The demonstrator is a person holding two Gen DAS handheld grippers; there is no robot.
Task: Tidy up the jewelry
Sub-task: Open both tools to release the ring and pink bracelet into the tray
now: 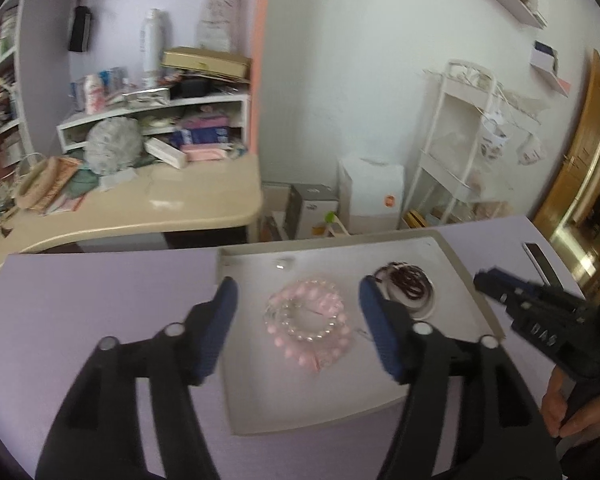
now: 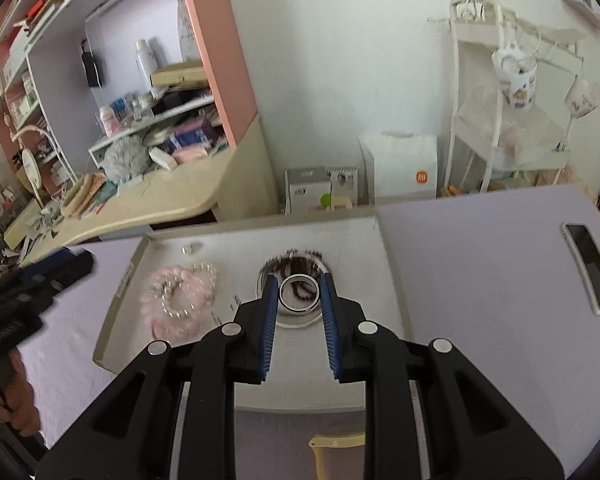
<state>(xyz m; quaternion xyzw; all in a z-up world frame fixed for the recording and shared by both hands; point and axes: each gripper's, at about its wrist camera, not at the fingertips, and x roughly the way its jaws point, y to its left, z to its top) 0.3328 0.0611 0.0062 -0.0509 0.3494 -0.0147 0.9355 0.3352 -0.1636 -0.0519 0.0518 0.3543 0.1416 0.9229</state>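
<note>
A shallow grey tray (image 1: 452,264) (image 2: 384,264) lies on the lilac table. In it lie pink and clear bead bracelets (image 1: 306,316) (image 2: 178,300), a small silver ring (image 1: 283,264) (image 2: 187,249), and dark bead strands on a white bangle (image 1: 406,282) (image 2: 298,266). My left gripper (image 1: 296,292) is open above the pink bracelets, empty. My right gripper (image 2: 299,290) is shut on a dark ring-shaped bangle (image 2: 299,293), held just above the dark strands. It shows at the right edge of the left wrist view (image 1: 496,284).
A phone (image 2: 590,268) (image 1: 540,262) lies on the table right of the tray. A cluttered beige desk (image 1: 140,208) with shelves stands beyond at the left. A white rack (image 2: 500,100) and boxes stand against the far wall.
</note>
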